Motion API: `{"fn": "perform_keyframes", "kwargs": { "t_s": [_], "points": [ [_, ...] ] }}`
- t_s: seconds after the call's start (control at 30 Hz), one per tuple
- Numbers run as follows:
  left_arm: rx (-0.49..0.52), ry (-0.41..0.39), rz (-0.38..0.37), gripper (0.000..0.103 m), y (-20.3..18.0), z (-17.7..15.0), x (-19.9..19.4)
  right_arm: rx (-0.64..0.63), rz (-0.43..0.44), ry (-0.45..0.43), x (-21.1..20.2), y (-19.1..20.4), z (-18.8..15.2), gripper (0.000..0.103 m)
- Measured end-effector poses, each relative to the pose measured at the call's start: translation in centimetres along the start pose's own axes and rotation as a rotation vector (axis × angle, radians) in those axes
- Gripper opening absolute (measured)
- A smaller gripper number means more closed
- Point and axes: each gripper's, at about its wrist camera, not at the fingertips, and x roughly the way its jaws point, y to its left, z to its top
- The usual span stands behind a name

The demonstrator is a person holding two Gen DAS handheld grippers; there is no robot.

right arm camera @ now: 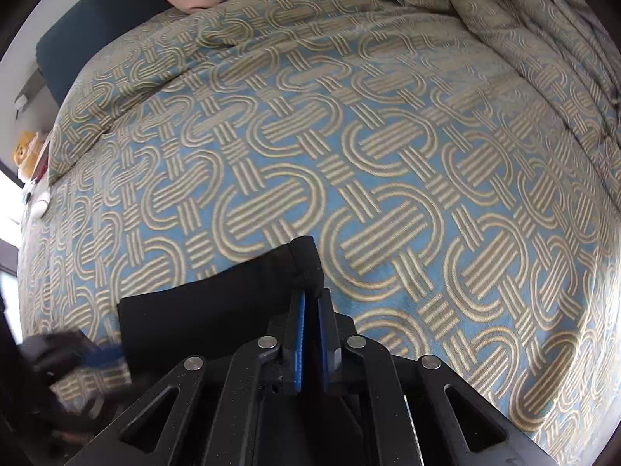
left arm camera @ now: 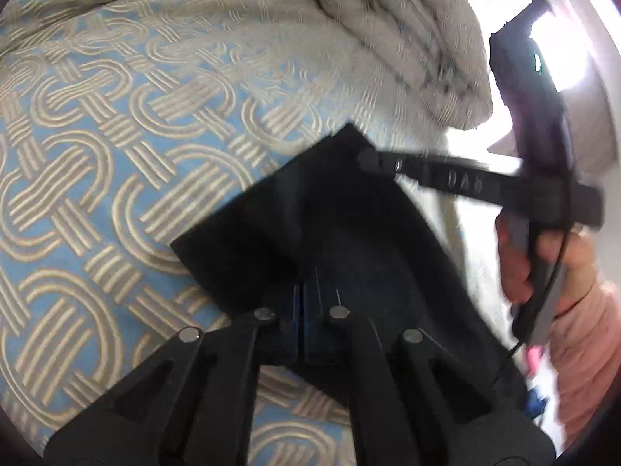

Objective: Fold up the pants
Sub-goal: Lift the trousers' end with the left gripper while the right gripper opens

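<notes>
The black pants (right arm camera: pixel 217 303) lie on the bed's blue-and-tan woven-pattern bedspread (right arm camera: pixel 388 178). The right gripper (right arm camera: pixel 310 303) pinches the pants' hem corner at 12 o'clock between its blue pads. The left gripper (left arm camera: pixel 310 303), fingers pressed together, pinches the dark cloth too. A rumpled comforter (left arm camera: pixel 407 39) sits at 1 o'clock in the left view.
</notes>
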Motion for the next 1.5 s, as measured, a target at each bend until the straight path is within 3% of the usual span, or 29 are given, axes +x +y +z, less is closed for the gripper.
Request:
{"fn": "perform_keyframes", "kwargs": {
  "t_s": [0.17, 0.27, 0.3, 0.37, 0.47, 0.53, 0.57, 0.7, 0.83, 0.97, 1.0, 1.03, 1.1, 1.2, 1.4, 1.5],
  "points": [
    [0.092, -0.1, 0.01, 0.002, -2.3, -0.4, -4.1, -0.019, 0.055, -0.062, -2.6, 0.2, -0.1, 0.003],
    [0.131, -0.1, 0.136, 0.005, -2.1, -0.2, -3.5, -0.016, 0.043, -0.035, -1.3, 0.2, 0.2, 0.003],
    [0.124, -0.08, 0.202, 0.007, -1.4, -0.1, -2.7, -0.021, 0.024, -0.017, -0.4, 0.4, 0.3, 0.004],
    [0.104, -0.055, 0.265, 0.007, -0.1, -0.3, -2.0, -0.027, -0.033, 0.021, 1.7, 0.6, 0.2, 0.006],
    [0.05, -0.009, 0.229, 0.014, 1.4, -0.6, -1.6, 0.024, -0.04, 0.008, 1.9, 0.0, 0.1, 0.018],
    [0.005, -0.004, 0.181, 0.041, 2.0, -0.9, -2.0, 0.05, -0.044, -0.005, 1.0, -0.6, -0.1, 0.036],
    [-0.003, -0.01, 0.166, 0.045, 2.0, -1.1, -2.3, 0.05, -0.052, -0.013, 0.5, -0.7, -0.1, 0.043],
    [0.013, 0.005, 0.132, 0.063, 1.1, -1.6, -1.9, 0.059, -0.083, -0.028, -2.1, -1.5, -0.8, 0.048],
    [0.014, 0.035, 0.134, 0.07, 0.7, -1.2, -0.4, 0.068, -0.064, -0.002, -4.4, -1.4, -2.8, 0.049],
    [-0.02, 0.011, 0.101, 0.066, 1.1, -0.3, 0.0, 0.117, -0.025, 0.008, -6.8, -1.4, -6.7, 0.05],
    [-0.024, 0.003, 0.109, 0.052, 1.2, -0.1, 0.0, 0.146, -0.002, 0.013, -7.6, -1.8, -8.3, 0.05],
    [-0.024, 0.0, 0.121, 0.03, 1.4, 0.1, 0.0, 0.172, 0.014, 0.016, -8.2, -2.0, -9.3, 0.05],
    [-0.039, 0.01, 0.123, 0.01, 1.8, 0.4, 0.2, 0.241, 0.05, 0.024, -9.6, -3.3, -11.8, 0.05],
    [-0.077, -0.023, 0.09, 0.009, 1.7, 0.2, -0.5, 0.374, 0.09, 0.082, -10.4, -5.7, -15.3, 0.051],
    [0.081, -0.057, 0.19, 0.009, -1.2, 0.7, -0.9, 0.407, 0.103, 0.185, -8.1, -6.9, -17.9, 0.051],
    [0.092, -0.031, 0.23, 0.009, -0.9, 1.0, 0.3, 0.361, -0.113, 0.191, -5.3, -7.5, -16.5, 0.049]
  ]
}}
